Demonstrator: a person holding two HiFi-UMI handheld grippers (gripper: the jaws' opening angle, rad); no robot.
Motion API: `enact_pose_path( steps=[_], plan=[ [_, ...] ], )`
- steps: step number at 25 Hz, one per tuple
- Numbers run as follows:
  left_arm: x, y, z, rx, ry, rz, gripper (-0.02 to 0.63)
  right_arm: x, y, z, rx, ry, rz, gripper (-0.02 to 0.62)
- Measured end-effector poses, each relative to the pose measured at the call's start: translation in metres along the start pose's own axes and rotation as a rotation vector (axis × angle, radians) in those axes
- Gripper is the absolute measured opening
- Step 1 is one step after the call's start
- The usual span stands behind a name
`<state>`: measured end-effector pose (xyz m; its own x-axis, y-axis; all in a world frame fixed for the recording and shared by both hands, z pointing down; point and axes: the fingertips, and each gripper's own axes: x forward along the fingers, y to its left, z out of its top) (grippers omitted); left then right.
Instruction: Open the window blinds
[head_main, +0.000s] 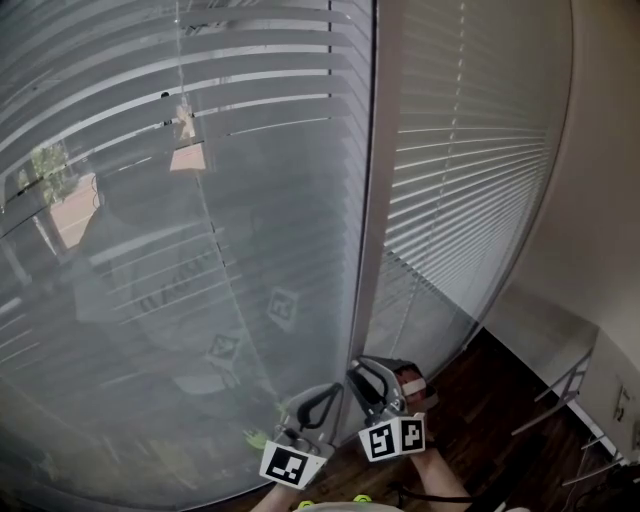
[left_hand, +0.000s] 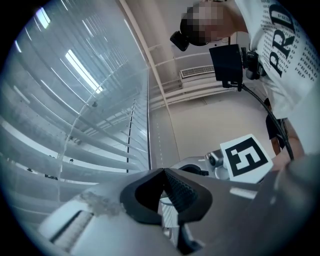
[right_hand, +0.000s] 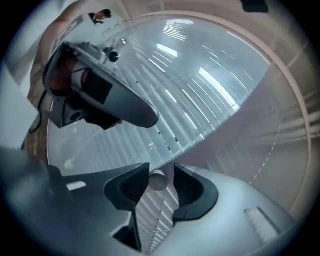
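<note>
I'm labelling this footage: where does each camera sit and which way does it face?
Head view: on the person's head, looking down at the blinds, left gripper and right gripper at bottom.
Left gripper view: on that gripper, looking up along the blinds; its shut jaws and the person's shirt show.
Right gripper view: on that gripper, facing the blinds; open jaws flank a round knob.
Shared: all see the blinds.

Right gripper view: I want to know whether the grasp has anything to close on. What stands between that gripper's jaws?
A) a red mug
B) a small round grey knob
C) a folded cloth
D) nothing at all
B: in the right gripper view a small round grey knob sits between the parted jaws of the right gripper, with the blinds behind it.
</note>
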<state>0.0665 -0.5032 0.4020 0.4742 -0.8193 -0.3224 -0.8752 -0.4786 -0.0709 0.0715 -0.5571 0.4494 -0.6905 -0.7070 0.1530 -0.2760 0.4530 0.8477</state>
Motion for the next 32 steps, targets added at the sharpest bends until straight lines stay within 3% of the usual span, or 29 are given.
enact_pose_path(
  steps=[4, 9, 16, 21, 32],
  plan=[
    [0.001, 0.0, -0.002, 0.001, 0.003, 0.001, -0.008, 0.003, 0.007, -0.001, -0.18, 0.026, 0.01, 0.149],
    [0.001, 0.0, -0.003, -0.001, 0.004, 0.003, -0.008, 0.007, 0.013, -0.015, -0.216, 0.076, 0.026, 0.167],
    [0.003, 0.002, -0.006, -0.004, 0.008, 0.008, -0.008, 0.011, 0.009, -0.018, -0.317, 0.086, -0.014, 0.127],
    [0.005, 0.003, -0.008, -0.008, 0.006, 0.013, -0.008, 0.011, 0.008, -0.018, -0.29, 0.081, -0.054, 0.127],
    [0.005, 0.003, -0.007, -0.015, 0.001, 0.014, -0.008, 0.009, 0.005, -0.016, -0.093, 0.032, -0.079, 0.129]
  ],
)
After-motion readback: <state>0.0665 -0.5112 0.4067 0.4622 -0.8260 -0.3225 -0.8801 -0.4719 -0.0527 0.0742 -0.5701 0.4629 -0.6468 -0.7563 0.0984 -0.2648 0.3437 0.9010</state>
